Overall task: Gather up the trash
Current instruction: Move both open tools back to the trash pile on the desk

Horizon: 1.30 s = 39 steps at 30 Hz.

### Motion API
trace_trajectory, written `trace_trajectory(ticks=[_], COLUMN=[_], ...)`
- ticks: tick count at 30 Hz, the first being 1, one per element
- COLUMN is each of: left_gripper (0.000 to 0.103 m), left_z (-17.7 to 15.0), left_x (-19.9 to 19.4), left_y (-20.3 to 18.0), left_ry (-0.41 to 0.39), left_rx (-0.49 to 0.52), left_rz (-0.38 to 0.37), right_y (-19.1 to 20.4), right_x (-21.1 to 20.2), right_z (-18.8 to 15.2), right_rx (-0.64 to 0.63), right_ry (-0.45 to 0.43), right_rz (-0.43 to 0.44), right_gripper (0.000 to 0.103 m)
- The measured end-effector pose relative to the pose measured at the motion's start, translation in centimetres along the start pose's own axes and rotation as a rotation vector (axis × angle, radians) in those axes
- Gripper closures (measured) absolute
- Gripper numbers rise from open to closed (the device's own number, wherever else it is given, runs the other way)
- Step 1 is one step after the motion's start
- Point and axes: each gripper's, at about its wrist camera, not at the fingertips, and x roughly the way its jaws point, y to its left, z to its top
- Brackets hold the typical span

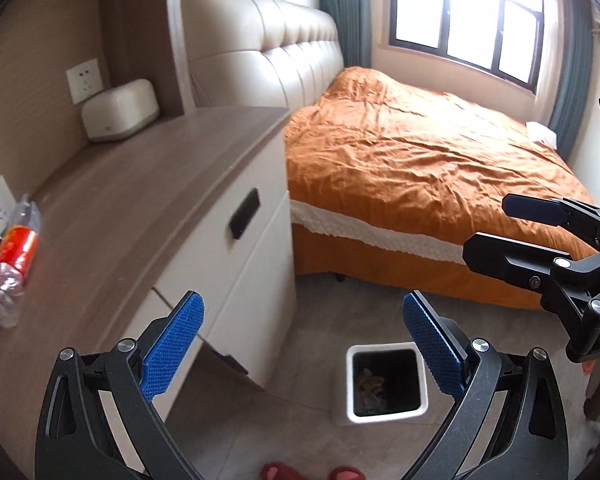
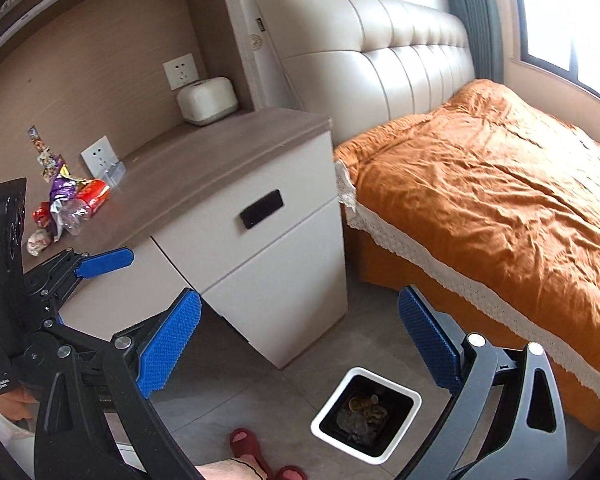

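a bedroom, seen from two hand-held grippers raised above a grey tiled floor. the left gripper (image 1: 300, 340) has its blue padded fingers spread wide with nothing between them, and the right gripper (image 2: 300, 344) is spread wide and empty as well; each shows at the edge of the other's view. the trash (image 2: 66, 204) lies in a small heap on the far left part of a wood-topped desk (image 2: 204, 172), close to a wall socket: a crushed clear plastic bottle (image 2: 74, 212) with a red label, a purple foil wrapper (image 2: 62, 188), a small red wrapper and a crumpled pale wad nearest the desk's front edge. in the left view the same heap sits at the far left rim of the picture. on the floor, near and to the right of the desk's white drawers, stands a square white bin (image 2: 366, 414) with a dark liner and some scraps already inside. an orange-covered bed (image 1: 420, 168) fills the right side, and a cream box rests at the far end of the desk. the pieces look light and thin, likely to slide or crackle rather than resist. the bottle seems the firmest, best pinched across its flattened middle; foil would be slippery, so gathering a fold seems safer; the wad should squash easily.
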Motion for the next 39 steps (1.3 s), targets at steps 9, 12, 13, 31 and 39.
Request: trace_trajectory(ticks=[9,12,13,31,39], left_gripper=[0.005,0.005,0.005,0.005,0.005], left_z=[0.5,0.4,0.3,-1.2,-1.6], left_x=[-6.1,-8.3,-8.9,-13.1,-12.5], left_y=[7.9,10.2,11.1,22.9,27.8], left_ry=[-0.054,-0.079,-0.084,-0.109,-0.101], left_rx=[-0.112,-0.144,-0.159,-0.271,-0.307], left_rz=[0.213,0.276,0.299,0.455,0.469], right_y=[7.8,10.4,11.2,23.0,25.5], right_x=[0.6,0.8,0.9,4.2,6.4], right_z=[4.9,6.4,6.9,11.5,11.8], right_rx=[-0.153,-0.199,-0.213,-0.315,-0.313], right_ry=[-0.059,-0.081,-0.087,-0.072,-0.04], right_rz=[0.199,0.252,0.27,0.387,0.357], right_gripper=[0.005,0.005,0.005,0.005,0.005])
